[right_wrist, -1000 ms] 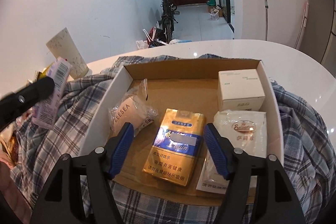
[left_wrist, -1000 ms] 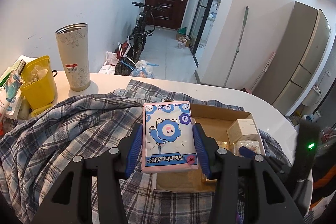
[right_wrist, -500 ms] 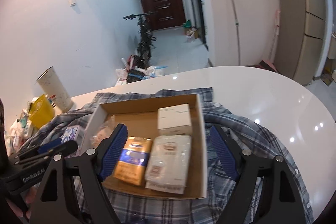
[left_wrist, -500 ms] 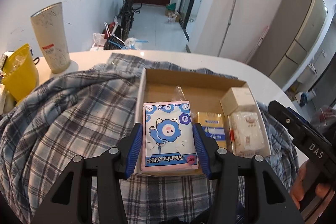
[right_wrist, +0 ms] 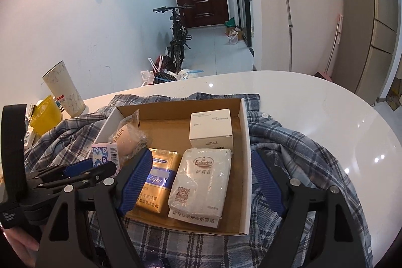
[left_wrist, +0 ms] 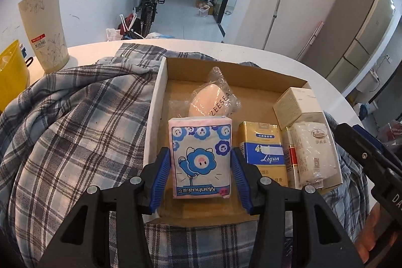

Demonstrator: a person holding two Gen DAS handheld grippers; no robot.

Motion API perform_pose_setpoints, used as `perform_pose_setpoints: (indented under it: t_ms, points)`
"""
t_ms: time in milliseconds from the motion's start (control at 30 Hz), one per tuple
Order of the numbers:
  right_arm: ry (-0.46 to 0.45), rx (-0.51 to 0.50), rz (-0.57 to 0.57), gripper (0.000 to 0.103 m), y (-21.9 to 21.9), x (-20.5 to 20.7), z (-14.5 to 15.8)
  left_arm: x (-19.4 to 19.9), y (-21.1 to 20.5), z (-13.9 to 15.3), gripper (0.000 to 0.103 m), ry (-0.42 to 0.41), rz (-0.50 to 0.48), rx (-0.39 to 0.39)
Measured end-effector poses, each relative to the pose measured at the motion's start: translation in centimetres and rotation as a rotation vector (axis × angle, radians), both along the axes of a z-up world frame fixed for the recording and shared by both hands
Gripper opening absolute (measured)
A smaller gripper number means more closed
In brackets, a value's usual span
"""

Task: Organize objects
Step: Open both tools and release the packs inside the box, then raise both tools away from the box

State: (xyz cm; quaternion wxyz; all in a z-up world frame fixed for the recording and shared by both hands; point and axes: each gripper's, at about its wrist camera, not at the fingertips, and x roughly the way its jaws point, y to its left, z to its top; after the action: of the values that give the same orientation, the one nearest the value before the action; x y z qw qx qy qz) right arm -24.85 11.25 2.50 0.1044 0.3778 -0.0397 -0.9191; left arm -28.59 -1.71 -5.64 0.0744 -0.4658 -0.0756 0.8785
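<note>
My left gripper is shut on a pink tissue pack with a blue cartoon flower and holds it over the near left part of an open cardboard box. The pack also shows in the right wrist view. In the box lie a wrapped beige sponge, a gold cigarette pack, a white pouch and a small white carton. My right gripper is open and empty, low over the box's near edge.
The box sits on a plaid shirt spread over a white oval table. A tall beige tumbler and a yellow cup stand at the far left. A bicycle stands in the hallway behind.
My left gripper has carried the tissue pack right and forward, from over the shirt to over the box, and lower. My right gripper has pulled back and opened wider.
</note>
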Motion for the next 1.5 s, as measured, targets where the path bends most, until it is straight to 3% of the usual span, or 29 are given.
perform_pose_setpoints:
  t_ms: [267, 400, 500, 600, 667, 767, 833, 1000, 1133, 1200, 1267, 1333, 1400, 1500]
  points:
    - [0.006, 0.022, -0.009, 0.080, 0.2, 0.0, 0.0, 0.7, 1.5, 0.0, 0.051, 0.005, -0.045, -0.077]
    - [0.032, 0.021, -0.023, 0.080, 0.6, 0.3, 0.6, 1.0, 1.5, 0.7, 0.067, 0.030, -0.045, -0.066]
    - [0.051, -0.011, -0.035, 0.080, 1.2, 0.6, 1.7, 1.4, 1.3, 2.3, 0.068, 0.074, -0.040, -0.070]
    - [0.077, -0.035, -0.044, 0.080, 1.7, 1.0, 3.2, 3.2, 1.5, 5.5, 0.069, 0.173, -0.043, -0.099]
    - [0.100, -0.050, -0.050, 0.080, 2.0, 1.6, 4.4, 5.1, 1.8, 8.1, 0.088, 0.277, -0.038, -0.119]
    - [0.135, -0.073, -0.047, 0.080, 2.5, 2.8, 6.1, 8.1, 2.0, 11.6, 0.089, 0.429, -0.015, -0.137]
    - [0.163, -0.070, -0.026, 0.080, 2.6, 3.8, 7.3, 9.6, 1.9, 13.4, 0.089, 0.487, -0.013, -0.131]
    - [0.278, 0.013, -0.029, 0.080, 3.0, 7.2, 10.1, 15.3, 2.0, 17.9, 0.089, 0.682, -0.018, -0.137]
    - [0.325, -0.014, -0.001, 0.083, 3.5, 9.9, 12.0, 18.3, 1.1, 20.1, 0.089, 0.753, 0.029, -0.120]
    - [0.363, -0.025, 0.018, 0.094, 3.4, 11.5, 12.8, 19.7, 0.5, 20.8, 0.089, 0.787, 0.059, -0.105]
    - [0.410, -0.021, 0.030, 0.098, 3.3, 13.1, 13.6, 21.2, 0.1, 21.4, 0.090, 0.823, 0.072, -0.095]
    - [0.441, -0.013, 0.047, 0.099, 3.0, 14.5, 14.3, 22.1, -0.2, 22.0, 0.103, 0.815, 0.064, -0.071]
    - [0.469, -0.014, 0.063, 0.099, 2.8, 15.8, 15.0, 22.5, -0.7, 22.4, 0.103, 0.787, 0.068, -0.044]
    - [0.513, -0.021, 0.064, 0.099, 2.9, 17.7, 15.9, 24.1, -1.4, 22.8, 0.103, 0.816, 0.078, -0.001]
